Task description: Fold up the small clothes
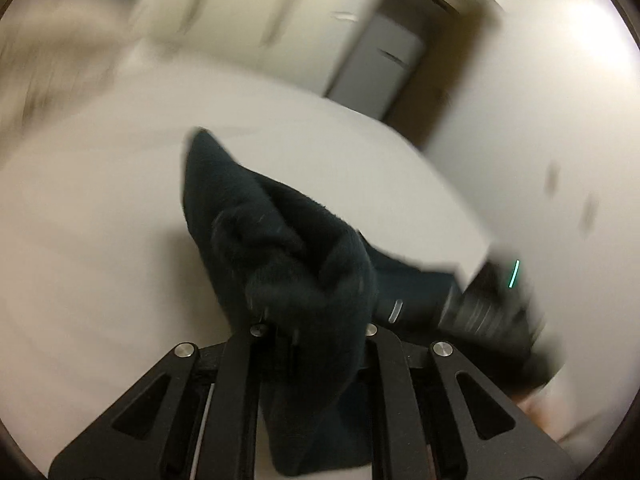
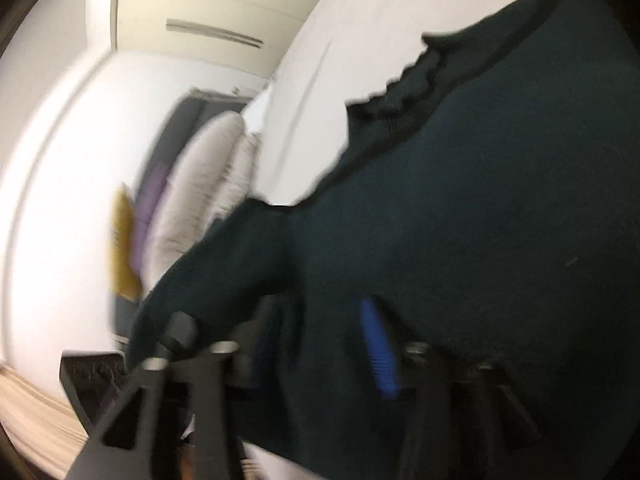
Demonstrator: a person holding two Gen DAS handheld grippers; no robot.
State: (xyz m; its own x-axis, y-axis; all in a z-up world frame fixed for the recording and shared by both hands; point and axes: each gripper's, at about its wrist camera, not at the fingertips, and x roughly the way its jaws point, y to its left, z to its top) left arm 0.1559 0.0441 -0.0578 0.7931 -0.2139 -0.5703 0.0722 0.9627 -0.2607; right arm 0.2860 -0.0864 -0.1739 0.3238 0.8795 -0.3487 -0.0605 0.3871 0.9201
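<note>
A dark green garment (image 1: 248,208) hangs bunched in my left gripper (image 1: 314,320), which is shut on it; the cloth hides the fingertips. It lifts off the white bed (image 1: 100,220) and stretches right toward a blurred dark device (image 1: 480,308), my right gripper. In the right wrist view the same garment (image 2: 480,220) fills the right half, its ribbed edge at the top. My right gripper (image 2: 320,336) has its fingers apart with a fold of cloth between them. The blue pad (image 2: 378,348) of one finger shows bare, not pressed to the cloth.
Pale pillows (image 2: 200,184) lie at the bed's far end, with yellow and purple fabric (image 2: 124,240) beside them. A cream wardrobe (image 2: 224,8) and white walls stand behind. A grey door (image 1: 376,72) is beyond the bed. Wooden floor (image 2: 32,412) shows at lower left.
</note>
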